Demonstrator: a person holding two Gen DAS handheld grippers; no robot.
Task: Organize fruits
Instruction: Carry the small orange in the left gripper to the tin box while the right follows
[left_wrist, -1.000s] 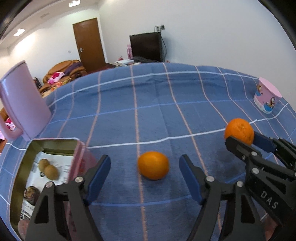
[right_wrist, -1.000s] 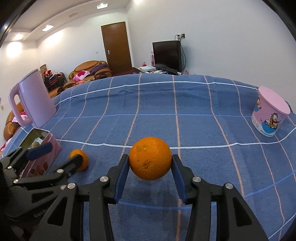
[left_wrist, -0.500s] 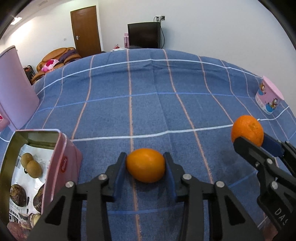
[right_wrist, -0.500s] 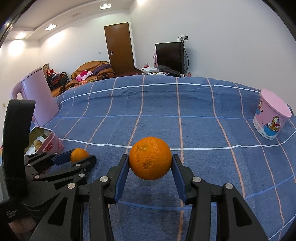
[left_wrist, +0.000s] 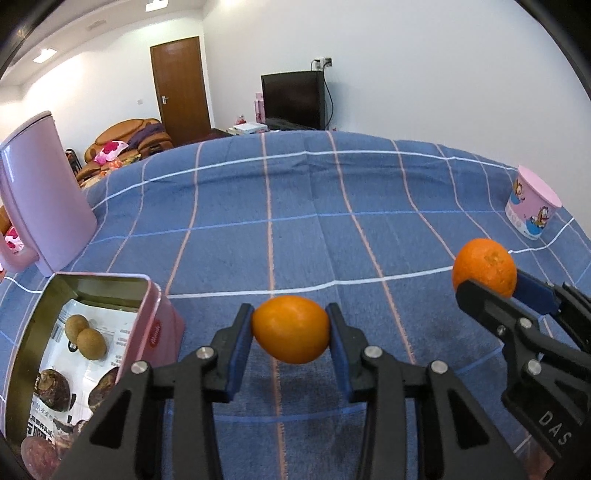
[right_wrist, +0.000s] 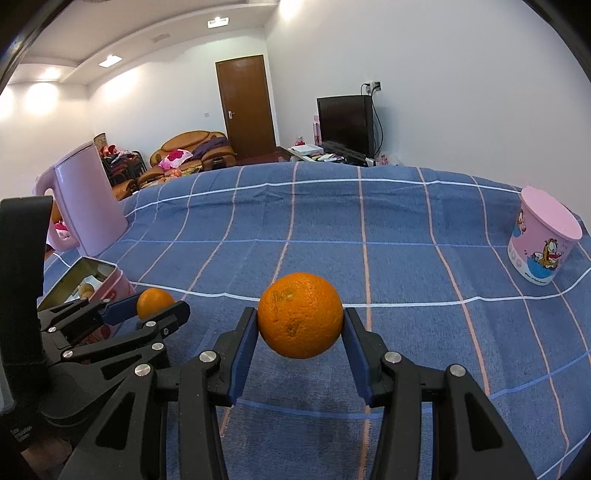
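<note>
While the left claw (left_wrist: 290, 334) grips a small orange (left_wrist: 290, 334), the right claw (right_wrist: 300, 326) clamps another orange (right_wrist: 300, 320).

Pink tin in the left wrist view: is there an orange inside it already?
No. The open pink tin holds only small brown fruits and dark round ones on printed paper; both oranges are in grippers.

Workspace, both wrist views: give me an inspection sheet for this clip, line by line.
Surface: blue checked cloth, flat.
Job's things: smaller orange and larger orange, both lifted; open pink tin holding brown fruits.
Clutter: pink kettle; pink cartoon cup.
Grippers: left gripper shut on smaller orange; right gripper shut on larger orange.
Cables: cord behind TV.
Surroundings: door, sofa.
</note>
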